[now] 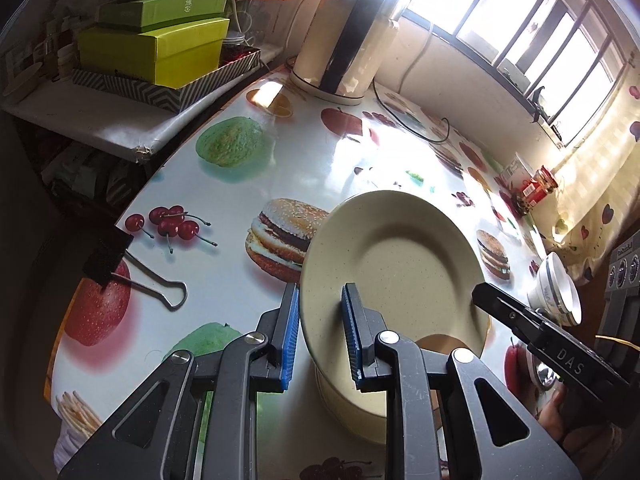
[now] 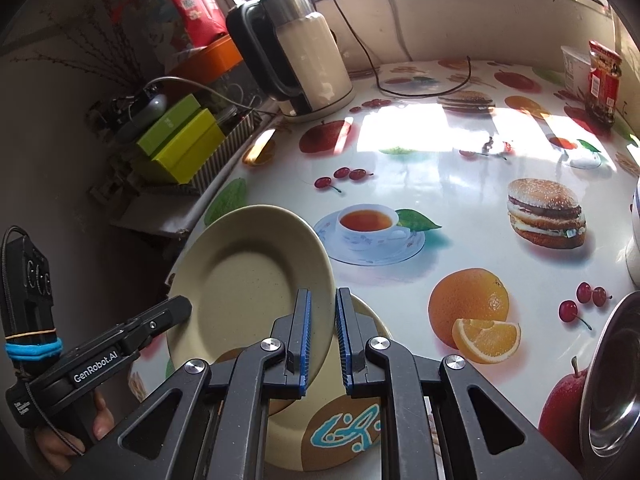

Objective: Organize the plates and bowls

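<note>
A beige speckled plate is held tilted between both grippers above a second beige plate that has a brown disc with a blue design. My left gripper straddles the plate's near rim, its blue pads not visibly pressing it. My right gripper straddles the opposite rim of the plate with a narrow gap. The right gripper's fingertip shows in the left wrist view and the left gripper's fingertip in the right wrist view.
The table has a fruit-print cloth. A kettle and cable stand at the back. Green boxes lie on a side shelf. A white bowl, a steel bowl, a binder clip and a red jar are nearby.
</note>
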`<state>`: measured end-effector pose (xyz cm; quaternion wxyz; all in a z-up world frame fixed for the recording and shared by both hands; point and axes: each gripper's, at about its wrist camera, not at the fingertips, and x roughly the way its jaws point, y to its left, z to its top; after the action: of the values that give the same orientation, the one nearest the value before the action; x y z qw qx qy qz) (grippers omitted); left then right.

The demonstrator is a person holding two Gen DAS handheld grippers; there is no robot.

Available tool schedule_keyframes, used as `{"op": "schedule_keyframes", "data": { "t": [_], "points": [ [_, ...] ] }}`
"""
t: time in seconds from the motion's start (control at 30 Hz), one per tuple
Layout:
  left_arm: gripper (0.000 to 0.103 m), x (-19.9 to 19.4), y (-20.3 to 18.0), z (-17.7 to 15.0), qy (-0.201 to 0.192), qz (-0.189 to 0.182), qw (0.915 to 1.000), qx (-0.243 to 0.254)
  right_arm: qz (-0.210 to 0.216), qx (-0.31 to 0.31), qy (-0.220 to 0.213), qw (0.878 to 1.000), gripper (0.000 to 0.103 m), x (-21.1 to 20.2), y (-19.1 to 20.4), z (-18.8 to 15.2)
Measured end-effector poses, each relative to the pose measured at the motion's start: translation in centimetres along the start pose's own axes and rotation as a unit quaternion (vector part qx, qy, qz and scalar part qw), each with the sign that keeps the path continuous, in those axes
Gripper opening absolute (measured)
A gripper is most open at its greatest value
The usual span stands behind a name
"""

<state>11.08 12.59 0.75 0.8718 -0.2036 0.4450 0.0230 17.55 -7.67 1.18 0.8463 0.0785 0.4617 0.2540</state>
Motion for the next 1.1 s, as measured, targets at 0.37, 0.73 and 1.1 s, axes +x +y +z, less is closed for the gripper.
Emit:
{"op": "schedule_keyframes", "data": {
  "t": [0.37,0.73,1.1],
  "points": [
    [0.022,0.4,-1.3,-1.7,0.013,-0.006,0.9999,0.009,-0.01,0.01,0.001,1.0,0.013,-1.2,-1.6,-1.7],
    [0.022,1.0,-1.7,-2.7,0.026,-0.006,0.9995,0.015,-0.014,0.018,0.007,1.0,0.013,-1.6,-2.6,-3.1],
    [0.022,1.2,-1.8,-3.6,0.031,-0.003,0.9993,0.017,-0.016,0.024,0.011,1.0,0.013,-1.5,-3.0,-3.9]
  ]
}}
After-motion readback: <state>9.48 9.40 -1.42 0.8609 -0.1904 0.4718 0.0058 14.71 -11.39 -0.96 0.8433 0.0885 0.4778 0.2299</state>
